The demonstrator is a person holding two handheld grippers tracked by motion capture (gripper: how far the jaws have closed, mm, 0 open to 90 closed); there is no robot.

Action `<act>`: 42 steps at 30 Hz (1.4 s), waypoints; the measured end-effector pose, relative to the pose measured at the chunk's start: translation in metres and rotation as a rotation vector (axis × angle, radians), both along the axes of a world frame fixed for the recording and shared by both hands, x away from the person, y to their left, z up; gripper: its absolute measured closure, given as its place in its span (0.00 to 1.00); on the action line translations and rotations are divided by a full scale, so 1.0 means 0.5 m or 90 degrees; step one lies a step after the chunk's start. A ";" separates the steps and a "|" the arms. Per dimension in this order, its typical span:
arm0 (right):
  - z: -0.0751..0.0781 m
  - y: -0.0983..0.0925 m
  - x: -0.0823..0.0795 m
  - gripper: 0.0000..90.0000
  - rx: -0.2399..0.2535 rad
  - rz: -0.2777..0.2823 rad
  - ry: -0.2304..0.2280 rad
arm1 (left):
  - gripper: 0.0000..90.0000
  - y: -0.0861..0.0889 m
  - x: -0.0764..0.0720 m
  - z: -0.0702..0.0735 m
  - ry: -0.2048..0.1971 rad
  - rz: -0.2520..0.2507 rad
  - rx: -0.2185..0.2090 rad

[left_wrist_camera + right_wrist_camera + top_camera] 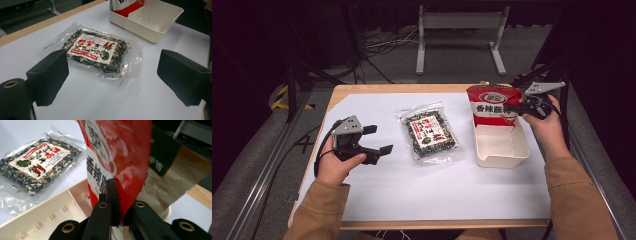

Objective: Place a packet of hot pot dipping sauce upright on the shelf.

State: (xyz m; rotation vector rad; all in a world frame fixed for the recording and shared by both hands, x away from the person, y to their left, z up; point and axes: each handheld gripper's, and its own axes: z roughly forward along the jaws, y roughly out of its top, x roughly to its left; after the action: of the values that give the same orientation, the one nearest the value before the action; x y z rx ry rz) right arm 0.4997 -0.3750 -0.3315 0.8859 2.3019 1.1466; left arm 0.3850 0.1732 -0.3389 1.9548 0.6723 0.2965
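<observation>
Gripping a red snack bag (490,104) upright in the cream bin (502,147), the right gripper (512,107) clamps tight; the left gripper (377,140) rests wide open, empty.

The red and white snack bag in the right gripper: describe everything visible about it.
The red and white snack bag is a glossy foil-like pouch, red at its top with a round logo, and a white band bearing dark characters. It stands roughly upright, its lower end down inside the far part of the cream plastic bin. The right gripper is shut on its edge, the black jaws pinching the film. It stands apart from the clear seaweed packet.
</observation>
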 end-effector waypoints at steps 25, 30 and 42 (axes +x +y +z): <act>-0.033 -0.021 -0.009 0.88 -0.006 -0.063 0.036 | 0.20 -0.023 0.043 -0.048 0.037 0.050 -0.020; -0.028 -0.024 -0.023 0.66 0.020 -0.090 0.014 | 0.19 -0.032 0.061 -0.063 0.029 0.039 0.013; 0.013 -0.035 -0.093 0.47 0.027 -0.108 -0.046 | 0.25 -0.049 0.084 -0.084 0.023 0.037 0.083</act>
State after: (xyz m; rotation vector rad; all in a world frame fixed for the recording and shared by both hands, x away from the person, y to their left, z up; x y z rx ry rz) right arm 0.4531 -0.3927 -0.3251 1.0175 2.1080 1.1384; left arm 0.4271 0.1486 -0.3811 2.0714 0.7514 0.3490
